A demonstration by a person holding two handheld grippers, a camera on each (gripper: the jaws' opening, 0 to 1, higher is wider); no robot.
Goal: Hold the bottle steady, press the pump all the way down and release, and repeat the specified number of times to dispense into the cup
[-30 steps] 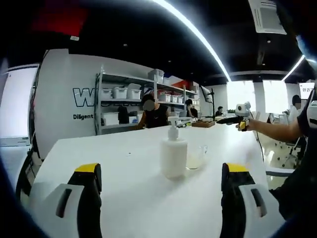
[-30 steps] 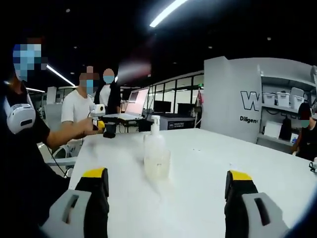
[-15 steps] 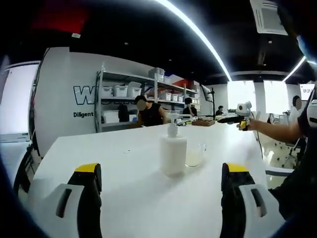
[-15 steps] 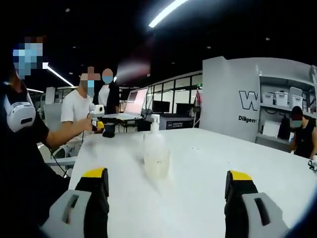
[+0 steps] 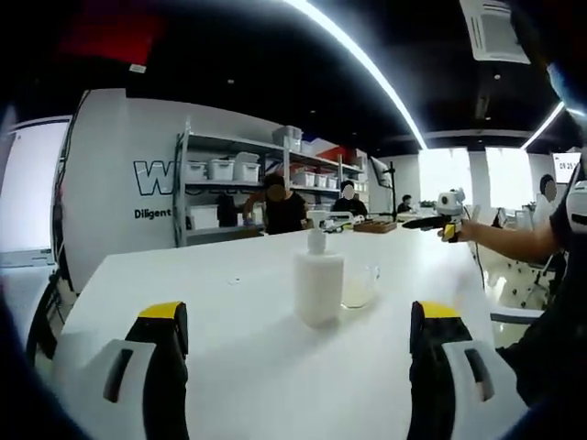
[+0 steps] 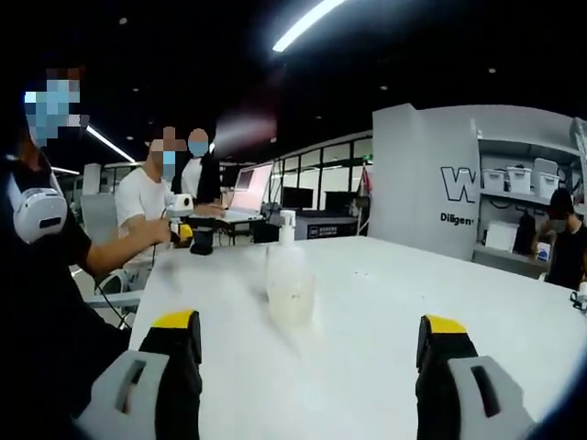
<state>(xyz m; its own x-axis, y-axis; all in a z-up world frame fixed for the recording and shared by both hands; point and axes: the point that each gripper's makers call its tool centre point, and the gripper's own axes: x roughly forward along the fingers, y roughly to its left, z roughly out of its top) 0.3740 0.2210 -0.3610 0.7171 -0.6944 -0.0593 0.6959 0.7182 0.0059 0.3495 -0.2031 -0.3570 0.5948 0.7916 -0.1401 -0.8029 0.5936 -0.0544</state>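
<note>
Bottle (image 5: 318, 289) beside cup (image 5: 359, 286), well beyond both wide-apart tongs (image 5: 298, 335).

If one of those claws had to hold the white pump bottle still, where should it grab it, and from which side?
Probably around the bottle's straight-walled body, below the shoulder, with the left gripper coming level across the table. The body is upright and broad; the pump head must stay free for pressing. In the left gripper view the cup stands close on the bottle's right, so approach from this near side.
</note>
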